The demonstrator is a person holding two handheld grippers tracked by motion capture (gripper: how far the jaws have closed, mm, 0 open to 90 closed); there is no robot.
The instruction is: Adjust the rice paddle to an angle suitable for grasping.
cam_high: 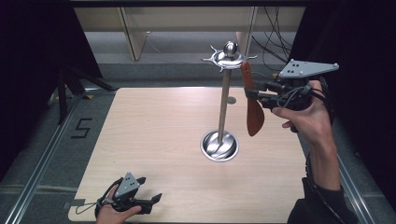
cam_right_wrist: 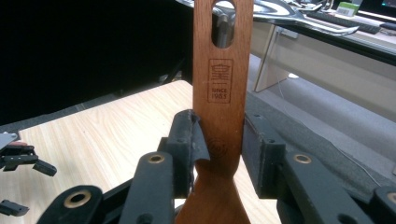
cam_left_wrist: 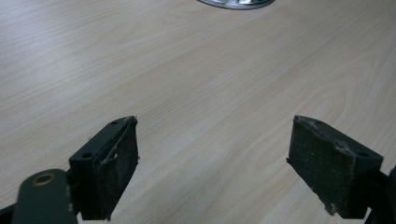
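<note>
1. The right tool is clenched on the handle of a reddish-brown wooden spatula, held upright with the blade hanging down and the slotted handle end up top. In the right gripper view both pads squeeze the handle just below the stamped logo.

2. The spatula sits in the air right beside the tall silver metal hanging stand, its top end level with the ring of hooks. Looks like the step is hanging it on a hook, or lifting it off; can't tell which.

3. To hang it cleanly I'd line the oval hole up with one prong, nudge it over, then lower a touch before letting go.

4. Go gently. The stand's round base is small, so a sideways shove could tip it.

5. The left tool rests spread wide and empty near the front edge of the pale wood surface, its pads well apart. It could steady the pole if needed.
</note>
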